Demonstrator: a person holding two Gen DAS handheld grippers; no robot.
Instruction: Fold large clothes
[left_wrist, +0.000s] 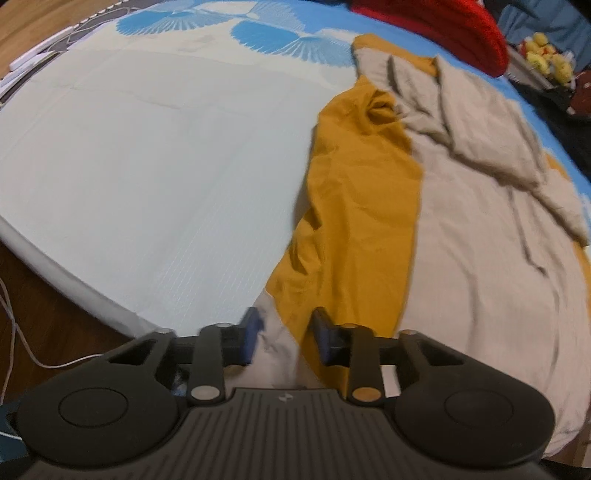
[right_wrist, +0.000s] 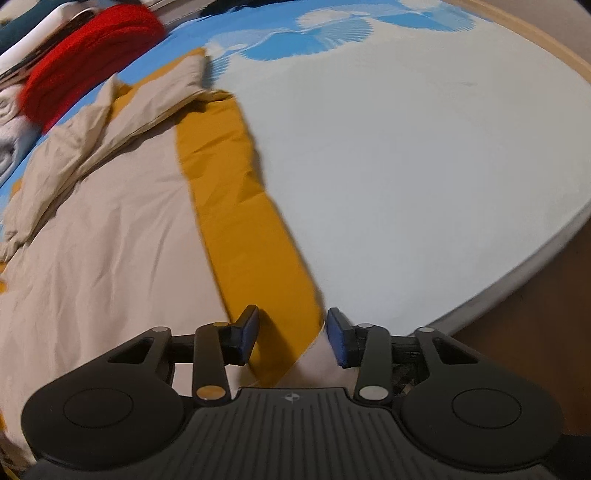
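Note:
A large garment, beige with a mustard-yellow side, lies spread on a pale bed sheet. Its sleeve or upper part is folded over near the far end. My left gripper is open, its blue-padded jaws standing either side of the garment's near edge, where yellow and beige cloth meet. In the right wrist view the same garment shows as beige with a yellow strip. My right gripper is open over the near end of the yellow strip. Neither holds cloth.
A red knitted item lies at the far edge of the bed. Yellow toys sit beyond it. The bed edge drops to a wooden floor with a white cable. The bed's right edge shows too.

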